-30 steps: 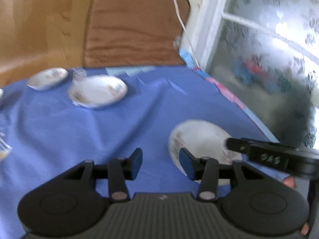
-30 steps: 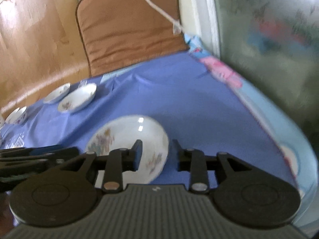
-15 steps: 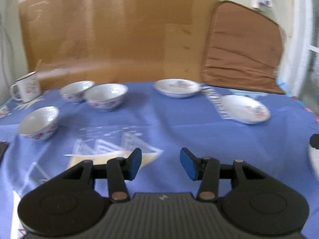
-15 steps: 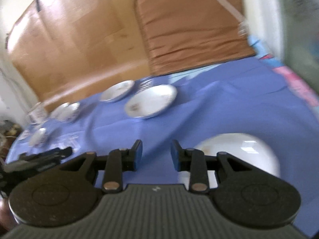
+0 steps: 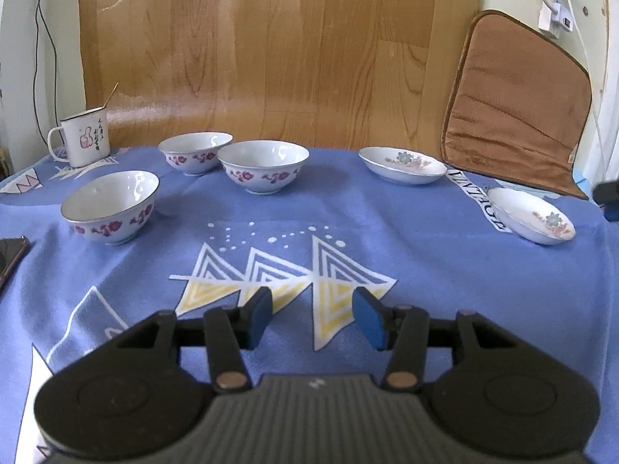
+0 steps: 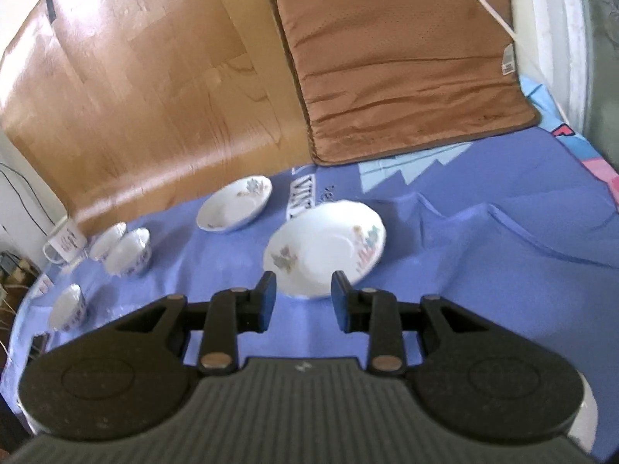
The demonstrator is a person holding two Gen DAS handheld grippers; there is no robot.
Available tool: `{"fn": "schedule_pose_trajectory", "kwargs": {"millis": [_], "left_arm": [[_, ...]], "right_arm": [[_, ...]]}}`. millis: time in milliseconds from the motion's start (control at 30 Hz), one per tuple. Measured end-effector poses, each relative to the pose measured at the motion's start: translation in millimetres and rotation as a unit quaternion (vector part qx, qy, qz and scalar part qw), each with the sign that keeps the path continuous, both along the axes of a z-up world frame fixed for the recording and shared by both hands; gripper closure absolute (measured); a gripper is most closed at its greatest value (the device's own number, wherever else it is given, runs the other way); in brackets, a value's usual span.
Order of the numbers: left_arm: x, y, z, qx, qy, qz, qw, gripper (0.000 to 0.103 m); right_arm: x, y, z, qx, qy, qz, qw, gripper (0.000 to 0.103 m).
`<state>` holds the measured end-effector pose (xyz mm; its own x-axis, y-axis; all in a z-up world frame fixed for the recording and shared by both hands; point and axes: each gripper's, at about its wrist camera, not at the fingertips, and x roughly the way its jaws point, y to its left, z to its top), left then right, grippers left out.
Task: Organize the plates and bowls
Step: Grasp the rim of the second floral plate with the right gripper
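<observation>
Bench under a blue printed cloth (image 5: 406,232), wood-grain panel (image 5: 271,50) standing along its far edge, brown cushion (image 6: 398,58) propped right of the panel. Landmark: the middle bowl (image 5: 263,166). Far plate (image 5: 402,164) sits right of that bowl near the cushion; near plate (image 5: 532,214) further right and closer to camera, apart from the far plate. Back bowl (image 5: 193,152) just left of the middle bowl, rims nearly touching; front bowl (image 5: 112,205) left and nearer, well apart. Enamel mug (image 5: 81,141) far left of the middle bowl, by the panel. Left gripper (image 5: 311,319) hovers over bare cloth, fingers partly open, just been widening, nothing between them. Right gripper (image 6: 303,301) fingers partly open, empty, near plate's (image 6: 325,247) rim just beyond the tips.
</observation>
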<state>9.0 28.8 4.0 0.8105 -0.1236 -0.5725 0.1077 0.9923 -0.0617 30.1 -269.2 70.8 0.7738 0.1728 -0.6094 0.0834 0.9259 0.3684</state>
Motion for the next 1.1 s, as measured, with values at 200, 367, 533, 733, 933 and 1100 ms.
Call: {"fn": "schedule_pose_trajectory", "kwargs": {"millis": [200,367,533,733,933,1100], "left_arm": [[0,2,-2,-0.005,-0.005,0.007,0.9999,0.056],[0,2,-2,-0.009,-0.005,0.005,0.9999,0.055],[0,2,-2,-0.010,-0.006,0.006,0.9999,0.055],[0,6,-2,-0.026,-0.005,0.006,0.9996,0.055],[1,26,0,-0.093,0.003,0.006,0.9957,0.055],[-9,31,7,-0.124,0.008,-0.014,0.9922,0.055]], "right_arm": [[25,10,7,-0.017,-0.003,0.008,1.000,0.068],[48,-2,-2,-0.059,0.003,-0.039,0.997,0.068],[70,-28,-34,-0.054,0.059,-0.084,0.993,0.068],[64,-18,-51,0.010,0.084,-0.046,0.995,0.088],[30,25,-44,0.075,0.083,0.061,0.992,0.089],[7,60,-44,0.114,0.097,0.139,0.979,0.089]]}}
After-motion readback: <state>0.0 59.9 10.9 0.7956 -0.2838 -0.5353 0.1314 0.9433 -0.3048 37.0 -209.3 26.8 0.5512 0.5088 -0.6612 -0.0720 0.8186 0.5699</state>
